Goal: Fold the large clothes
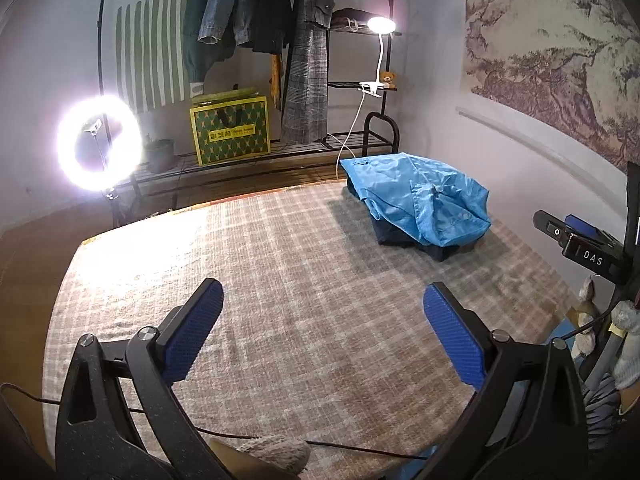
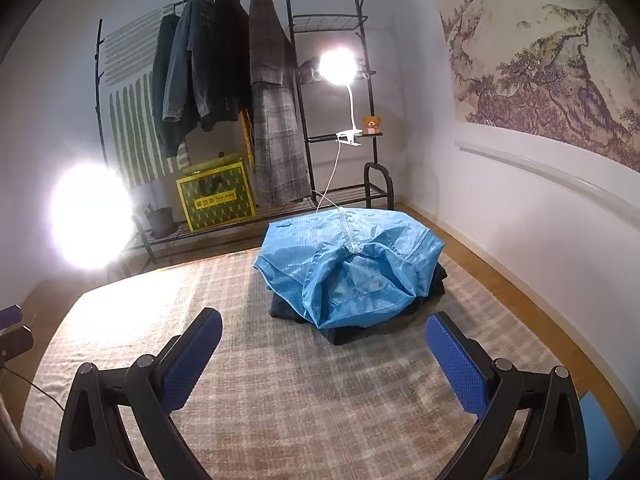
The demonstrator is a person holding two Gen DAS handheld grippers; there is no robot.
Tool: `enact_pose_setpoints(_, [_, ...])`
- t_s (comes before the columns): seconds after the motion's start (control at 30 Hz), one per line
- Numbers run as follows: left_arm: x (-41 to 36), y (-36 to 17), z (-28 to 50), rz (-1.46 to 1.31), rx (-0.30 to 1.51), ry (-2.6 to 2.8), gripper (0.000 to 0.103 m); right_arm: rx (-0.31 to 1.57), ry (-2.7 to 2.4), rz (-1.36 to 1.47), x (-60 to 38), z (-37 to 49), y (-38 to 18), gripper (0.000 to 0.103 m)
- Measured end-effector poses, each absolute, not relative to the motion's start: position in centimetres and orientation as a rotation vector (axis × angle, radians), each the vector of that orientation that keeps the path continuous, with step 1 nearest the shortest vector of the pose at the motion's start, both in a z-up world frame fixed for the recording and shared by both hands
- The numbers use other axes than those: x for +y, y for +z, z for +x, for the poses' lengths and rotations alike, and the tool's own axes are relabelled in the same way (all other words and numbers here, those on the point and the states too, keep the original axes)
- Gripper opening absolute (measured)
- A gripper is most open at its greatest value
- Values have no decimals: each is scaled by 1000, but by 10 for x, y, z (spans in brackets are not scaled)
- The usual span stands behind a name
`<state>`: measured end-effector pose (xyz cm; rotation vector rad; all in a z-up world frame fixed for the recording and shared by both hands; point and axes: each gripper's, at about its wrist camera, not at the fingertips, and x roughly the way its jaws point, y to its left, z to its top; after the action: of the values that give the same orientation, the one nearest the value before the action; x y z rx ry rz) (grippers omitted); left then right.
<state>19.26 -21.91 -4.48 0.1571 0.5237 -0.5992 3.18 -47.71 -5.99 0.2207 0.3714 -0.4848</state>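
Lying on the checked blanket (image 2: 280,380) is a blue jacket (image 2: 348,268), all bunched up in a heap. It sits on top of some dark clothes (image 2: 348,334) that poke out from under it. A white zip (image 2: 352,232) runs down the middle of the jacket. In the left view the jacket (image 1: 420,200) is far back and to the right on the blanket (image 1: 280,280).

The left gripper (image 1: 323,334) hangs over the blanket with its two blue pads (image 1: 196,334) spread wide apart. Nothing is between them. The right gripper (image 2: 324,360) is spread wide too, with nothing between its pads (image 2: 456,364), and it is just in front of the jacket. Neither one touches the jacket.

Behind the jacket stands a black rack (image 2: 320,100) with dark coats (image 2: 200,80) and a long grey checked coat (image 2: 276,120) hanging on it. A yellow and green box (image 2: 216,196) sits on the low shelf of the rack, left of the jacket. It has a yellow label with writing, but the writing is too small to read. A small pot (image 2: 160,220) stands left of the box. A white clip lamp (image 2: 338,66) shines above the jacket, and a little teddy (image 2: 372,124) sits on a shelf next to it. A big round light (image 1: 100,144) glows far to the left of the jacket.

To the right of the jacket, a black part (image 1: 592,256) at the edge of the left view has the letters "DAS" on it. A big picture of trees and hills (image 2: 540,60) hangs on the wall to the right.
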Motion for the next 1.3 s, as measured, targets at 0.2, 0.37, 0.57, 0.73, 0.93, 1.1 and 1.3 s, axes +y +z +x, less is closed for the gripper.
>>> enact_pose_setpoints(0.2, [-226, -53, 198, 170, 516, -585, 103, 367, -495, 191, -475, 39, -64, 103])
enact_pose_setpoints(0.37, [-231, -62, 202, 168, 536, -592, 103, 399, -485, 201, -474, 45, -71, 103])
enact_pose_setpoints(0.57, [-237, -68, 204, 188, 554, -599, 103, 386, -507, 236, -477, 45, -72, 103])
enact_pose_setpoints(0.73, [-237, -65, 201, 190, 543, -601, 103, 401, -509, 257, -481, 46, -76, 103])
enact_pose_setpoints(0.93, [-235, -64, 199, 180, 543, -601, 103, 405, -519, 265, -482, 46, -78, 103])
enact_pose_setpoints(1.1, [-234, -62, 198, 179, 539, -599, 103, 410, -522, 274, -483, 46, -79, 103])
enact_pose_setpoints(1.3, [-233, -59, 197, 178, 537, -601, 103, 412, -519, 266, -481, 47, -80, 103])
